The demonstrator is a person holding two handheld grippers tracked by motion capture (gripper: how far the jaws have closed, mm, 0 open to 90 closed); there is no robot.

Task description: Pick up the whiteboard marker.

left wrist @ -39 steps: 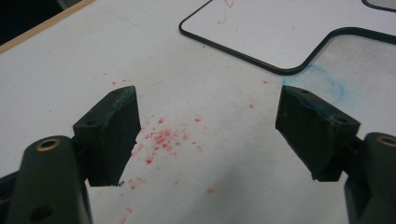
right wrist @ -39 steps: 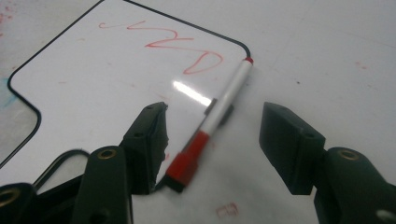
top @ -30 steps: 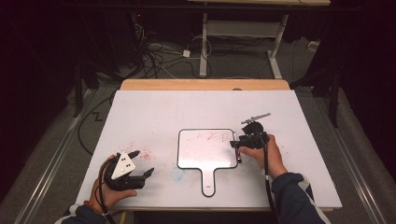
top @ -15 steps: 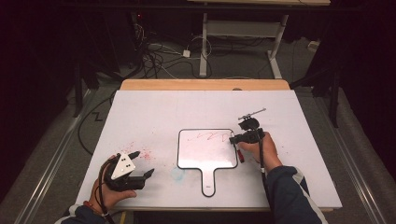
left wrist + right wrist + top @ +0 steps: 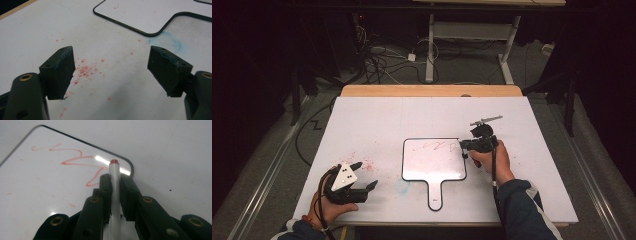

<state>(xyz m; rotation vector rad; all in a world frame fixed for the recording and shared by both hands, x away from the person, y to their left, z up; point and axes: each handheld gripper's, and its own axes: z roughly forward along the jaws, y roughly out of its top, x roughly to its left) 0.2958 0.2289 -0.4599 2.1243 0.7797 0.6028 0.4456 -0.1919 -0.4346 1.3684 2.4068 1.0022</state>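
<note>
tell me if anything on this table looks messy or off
Yes. Red specks are scattered on the table beside the open left gripper, and a faint blue smear sits by the whiteboard handle. The right gripper clamps a red marker over the board's red scribble.

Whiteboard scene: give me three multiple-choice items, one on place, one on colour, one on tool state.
1. Where is the right tool?
A. At the small whiteboard's right edge
B. At the table's far left corner
C. On the floor

2. What colour is the scribble on the whiteboard?
A. Green
B. Red
C. Black

3. How do the left tool's jaws stand?
A. Clamped on a marker
B. Shut on a cloth
C. Wide apart, nothing between them

Key: 1 A, the high view shows it at that edge. 2 B, red lines in the right gripper view. 3 C, bare table shows between the jaws, while the marker sits in the right tool.
</note>
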